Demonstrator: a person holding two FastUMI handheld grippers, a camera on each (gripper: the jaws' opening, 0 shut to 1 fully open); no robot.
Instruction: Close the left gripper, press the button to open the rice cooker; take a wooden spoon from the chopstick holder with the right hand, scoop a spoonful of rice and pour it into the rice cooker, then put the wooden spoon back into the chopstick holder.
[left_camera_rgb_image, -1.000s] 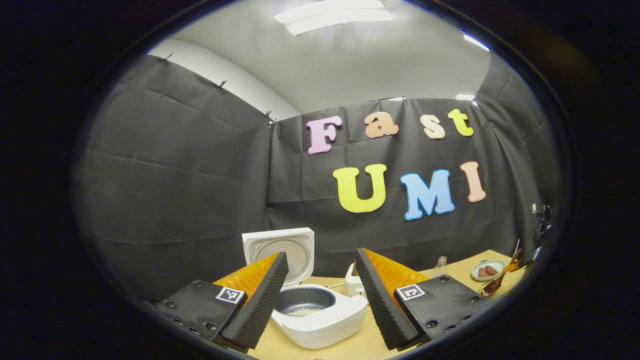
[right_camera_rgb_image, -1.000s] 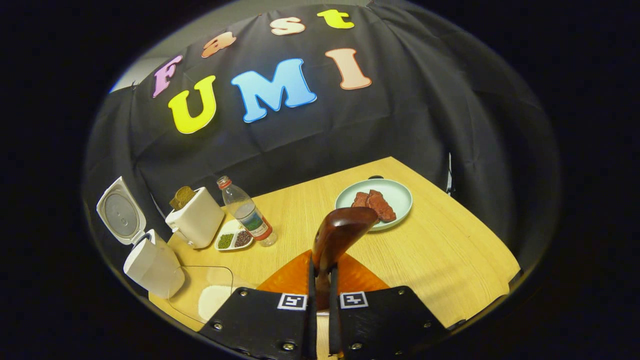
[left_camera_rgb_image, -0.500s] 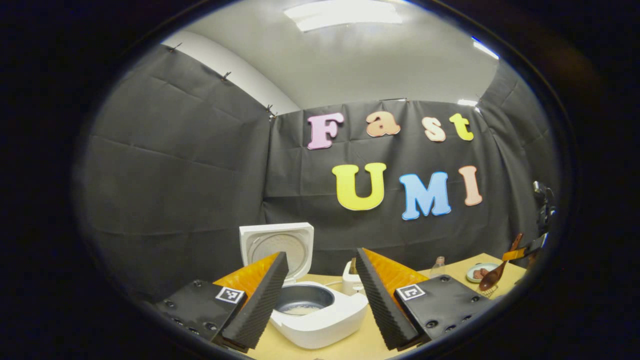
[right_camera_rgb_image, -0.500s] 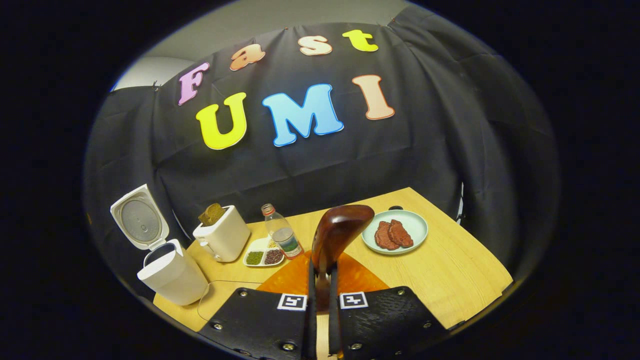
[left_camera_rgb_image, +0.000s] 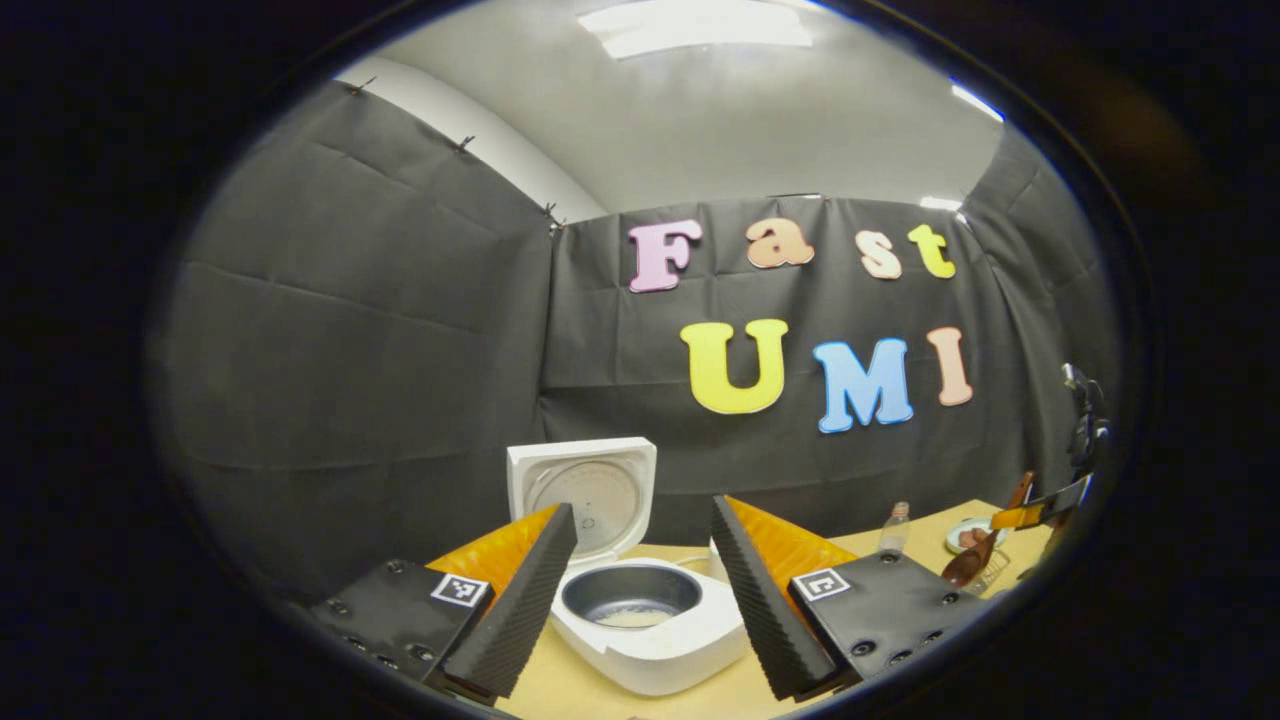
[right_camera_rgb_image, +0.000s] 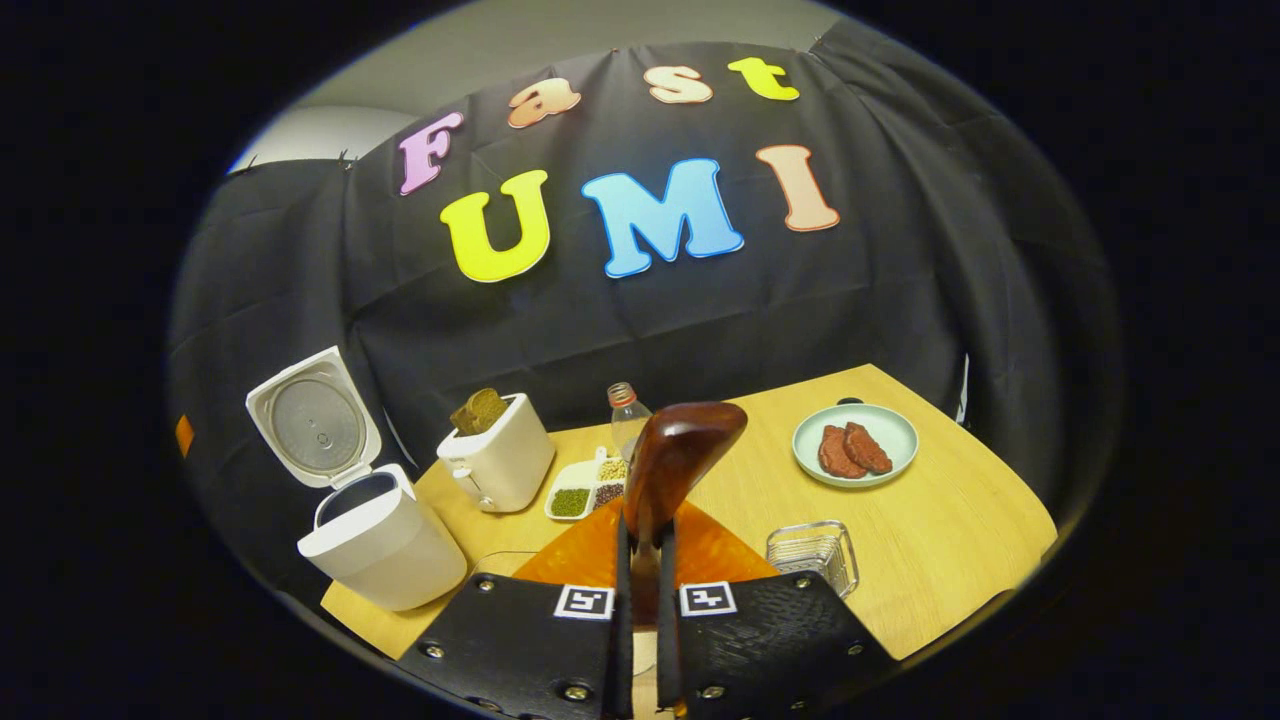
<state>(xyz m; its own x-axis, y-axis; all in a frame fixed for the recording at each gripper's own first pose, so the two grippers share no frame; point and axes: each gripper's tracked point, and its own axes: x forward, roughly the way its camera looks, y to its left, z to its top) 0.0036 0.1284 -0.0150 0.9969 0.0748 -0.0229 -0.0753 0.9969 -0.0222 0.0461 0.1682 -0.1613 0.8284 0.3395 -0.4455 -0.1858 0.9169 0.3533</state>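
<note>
The left tongs (left_camera_rgb_image: 640, 590) gape wide; the right tongs (right_camera_rgb_image: 641, 560) are clamped together, raised.

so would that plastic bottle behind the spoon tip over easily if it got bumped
Probably. The plastic bottle stands upright and looks tall and narrow, so a knock near its top could topple it. It looks mostly empty, so likely light. Being round, it may roll toward the toaster or the sectioned dish.

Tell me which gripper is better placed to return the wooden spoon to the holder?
The right gripper: it is shut on the wooden spoon, and the clear chopstick holder stands just beside it. The left gripper is open and faces the open rice cooker.
</note>
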